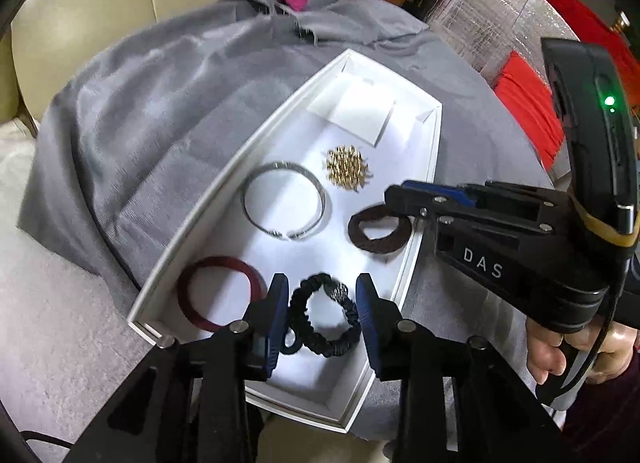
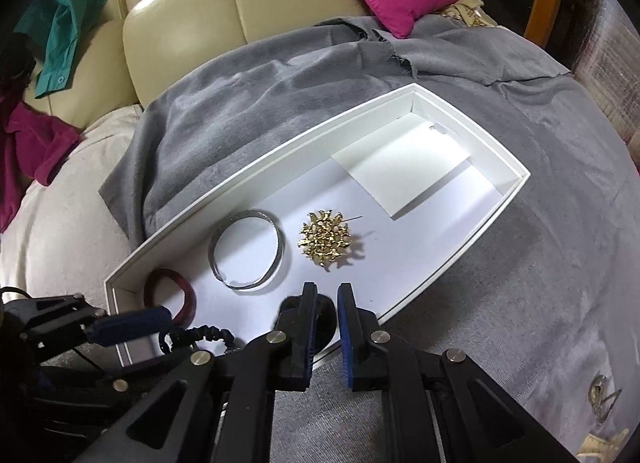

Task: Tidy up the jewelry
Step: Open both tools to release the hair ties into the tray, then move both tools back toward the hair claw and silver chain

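Left claw (image 1: pixel 322 303) wide around black scrunchie (image 1: pixel 324 317), right claw (image 2: pixel 327 303) narrowly parted over brown ring (image 1: pixel 378 233), white tray (image 1: pixel 224 191).

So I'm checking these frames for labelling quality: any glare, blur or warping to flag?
Left wrist view: fisheye bows the white tray rim; the tray floor is blown out near the white card; dark vignette in the corners. Right wrist view: same bowing, bright patch on the card; the gold brooch stays sharp.
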The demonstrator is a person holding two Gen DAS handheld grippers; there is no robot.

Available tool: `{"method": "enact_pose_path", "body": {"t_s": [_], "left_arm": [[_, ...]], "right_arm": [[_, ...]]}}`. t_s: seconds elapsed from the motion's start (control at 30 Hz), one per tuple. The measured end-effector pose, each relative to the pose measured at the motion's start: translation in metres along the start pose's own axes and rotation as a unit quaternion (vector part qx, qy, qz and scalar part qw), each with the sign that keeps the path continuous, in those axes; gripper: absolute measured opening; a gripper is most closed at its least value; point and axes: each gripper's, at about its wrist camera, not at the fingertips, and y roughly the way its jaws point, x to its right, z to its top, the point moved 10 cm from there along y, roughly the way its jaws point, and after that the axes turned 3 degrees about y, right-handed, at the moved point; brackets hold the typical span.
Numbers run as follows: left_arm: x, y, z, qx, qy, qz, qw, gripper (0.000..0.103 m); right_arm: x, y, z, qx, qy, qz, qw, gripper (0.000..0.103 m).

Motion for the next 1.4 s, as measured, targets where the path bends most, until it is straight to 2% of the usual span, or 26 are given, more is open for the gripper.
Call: {"method": "enact_pose_path", "body": {"t_s": [0.13,0.33,0.4,0.47,0.67,0.8,0.9,0.97,1.03,1.1,1.13,1.17,1.33,1.4], "left_arm": [[0.004,-0.006,0.007,0.021,0.018,0.013,0.9995,0.036],[0.016,-0.014,0.018,0.053,0.041,0.023,0.9975,0.037],[0.023,-0.017,0.022,0.065,0.052,0.025,0.9962,0.041],[0.032,-0.018,0.024,0.072,0.061,0.024,0.9953,0.047],[0.061,-0.016,0.023,0.082,0.096,0.029,0.9916,0.047],[0.096,-0.015,0.019,0.094,0.136,0.034,0.9856,0.048],[0.131,-0.012,0.013,0.099,0.174,0.03,0.9793,0.052],[0.159,-0.01,0.006,0.105,0.205,0.03,0.9727,0.061],[0.181,-0.006,0.001,0.11,0.229,0.03,0.9667,0.062],[0.209,0.001,-0.004,0.11,0.256,0.026,0.9601,0.062],[0.217,0.004,-0.006,0.109,0.261,0.024,0.9589,0.063],[0.227,0.01,-0.008,0.105,0.268,0.021,0.9574,0.063],[0.261,0.043,-0.01,0.081,0.291,0.032,0.9528,0.063],[0.272,0.058,-0.006,0.075,0.292,0.032,0.9529,0.063]], "right_arm": [[0.004,-0.01,0.002,0.02,0.025,0.019,0.999,0.013],[0.026,-0.037,-0.003,0.056,0.074,0.025,0.995,0.013],[0.038,-0.047,-0.011,0.066,0.092,0.023,0.993,0.013],[0.051,-0.057,-0.022,0.073,0.111,0.02,0.991,0.013],[0.098,-0.09,-0.061,0.098,0.17,0.006,0.981,0.013],[0.136,-0.119,-0.096,0.121,0.226,-0.006,0.967,0.013],[0.167,-0.139,-0.124,0.141,0.271,-0.008,0.952,0.014],[0.19,-0.154,-0.143,0.159,0.306,-0.012,0.939,0.023],[0.216,-0.171,-0.166,0.18,0.345,-0.02,0.921,0.047],[0.242,-0.187,-0.189,0.204,0.385,-0.023,0.9,0.058],[0.256,-0.194,-0.204,0.214,0.405,-0.026,0.888,0.058],[0.265,-0.199,-0.212,0.219,0.416,-0.027,0.882,0.058],[0.319,-0.214,-0.26,0.252,0.509,-0.011,0.823,0.058],[0.332,-0.214,-0.268,0.25,0.519,-0.022,0.817,0.058]]}}
